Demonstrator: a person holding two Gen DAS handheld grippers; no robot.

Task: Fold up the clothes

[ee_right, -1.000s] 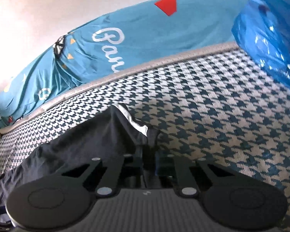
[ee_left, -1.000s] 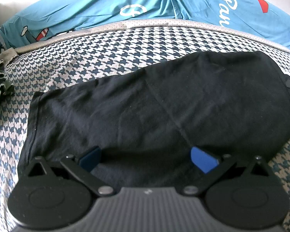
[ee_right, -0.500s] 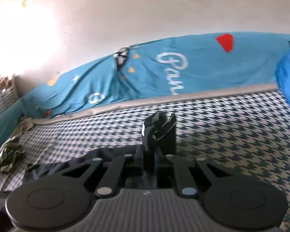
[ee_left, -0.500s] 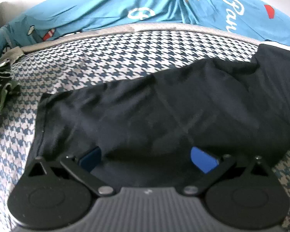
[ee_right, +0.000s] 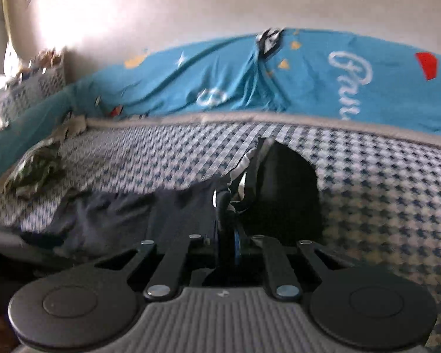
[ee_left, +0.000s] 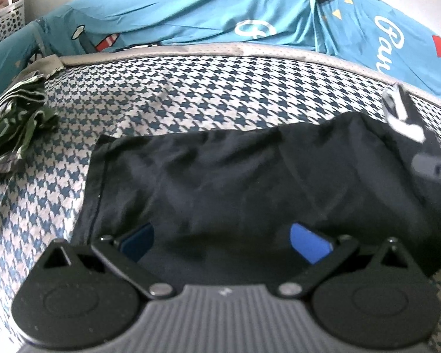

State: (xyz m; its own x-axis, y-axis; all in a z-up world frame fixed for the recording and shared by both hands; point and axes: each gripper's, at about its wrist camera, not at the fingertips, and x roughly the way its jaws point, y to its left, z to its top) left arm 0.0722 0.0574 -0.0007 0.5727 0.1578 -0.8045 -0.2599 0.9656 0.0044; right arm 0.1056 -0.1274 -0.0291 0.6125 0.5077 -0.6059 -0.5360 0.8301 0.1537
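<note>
Black garment (ee_left: 235,176) lies beneath the spread left tool (ee_left: 223,242); right tool (ee_right: 227,214) clamps its raised edge.

Two handheld grippers, one spread wide, one pinched tight

The left gripper (ee_left: 223,239) is pointing steeply downward at the lower centre of its own view, its two blue pads (ee_left: 308,245) standing far apart with nothing pressed between them. The right gripper (ee_right: 227,206) is sitting at the lower centre of its view, jaws drawn almost together and clamping a bunched fold of the black garment (ee_right: 282,188); in the left view it is showing only as a blurred dark block at the right edge, probably its finger.
</note>
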